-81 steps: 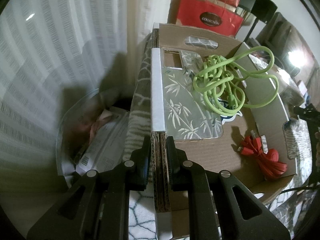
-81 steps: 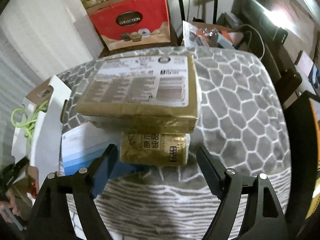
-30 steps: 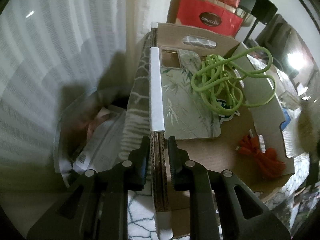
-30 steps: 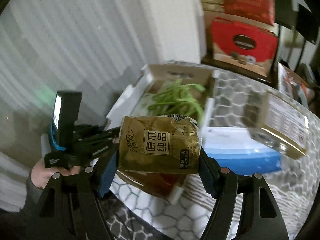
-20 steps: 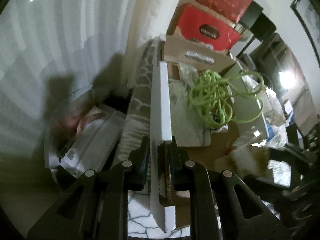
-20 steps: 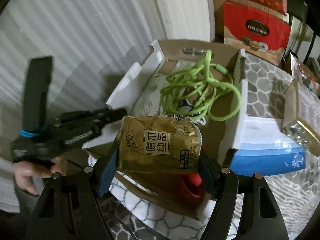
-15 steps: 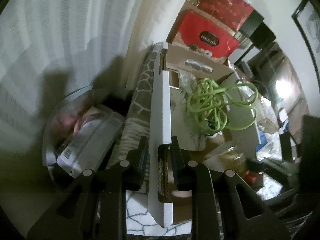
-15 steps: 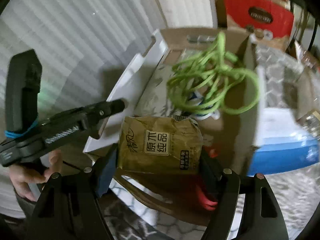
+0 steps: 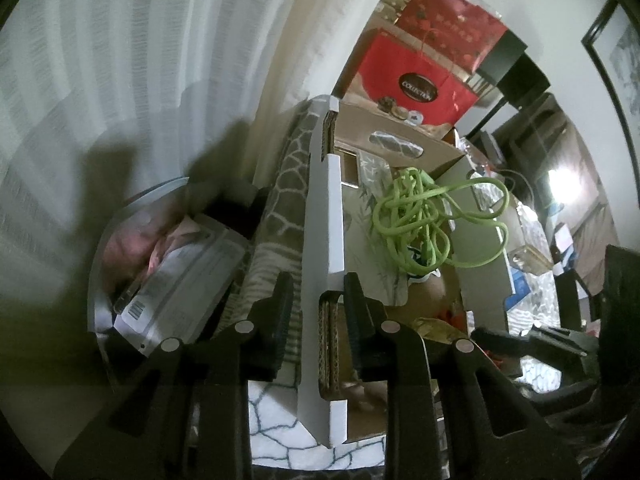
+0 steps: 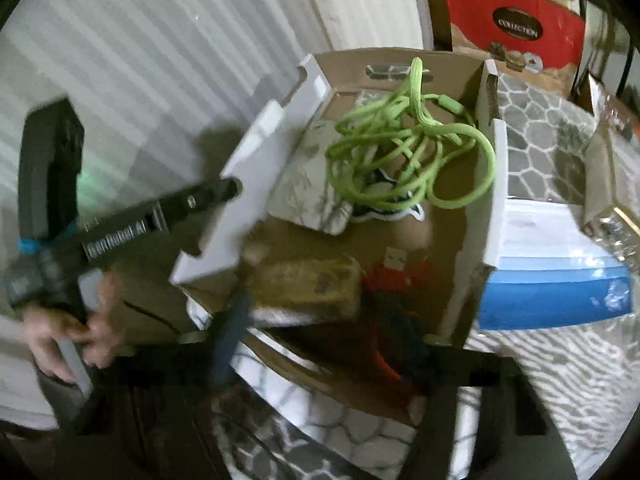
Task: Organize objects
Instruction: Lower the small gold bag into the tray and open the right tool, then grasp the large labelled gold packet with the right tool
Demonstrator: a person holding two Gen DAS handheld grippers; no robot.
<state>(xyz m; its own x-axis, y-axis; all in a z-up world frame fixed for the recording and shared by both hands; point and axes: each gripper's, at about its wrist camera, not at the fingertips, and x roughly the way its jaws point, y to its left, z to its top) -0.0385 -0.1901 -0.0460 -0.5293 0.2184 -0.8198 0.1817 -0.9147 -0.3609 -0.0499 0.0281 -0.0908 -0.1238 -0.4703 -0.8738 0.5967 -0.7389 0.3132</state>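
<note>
An open cardboard box (image 10: 476, 184) stands on the patterned table and holds a tangled green cable (image 10: 400, 160), a red cable (image 10: 396, 268) and a bamboo-print sheet (image 10: 304, 200). The golden packet (image 10: 308, 284) lies blurred on the box floor beside the red cable; its corner shows in the left wrist view (image 9: 432, 326). My right gripper (image 10: 320, 316) hovers over it, blurred, jaws closing, and the pads do not seem to press it. My left gripper (image 9: 320, 312) straddles the box's near wall (image 9: 324, 240), jaws opening, with a slim gap at the pads.
A blue and white box (image 10: 560, 280) lies right of the cardboard box, with a brown parcel (image 10: 608, 184) beyond it. Red gift boxes (image 9: 420, 84) stand at the back. A round bin with papers (image 9: 172, 280) sits below the table's left edge by the curtain.
My right gripper came down over the box with the golden packet, which now lies on the box floor. My left jaws have widened off the box wall.
</note>
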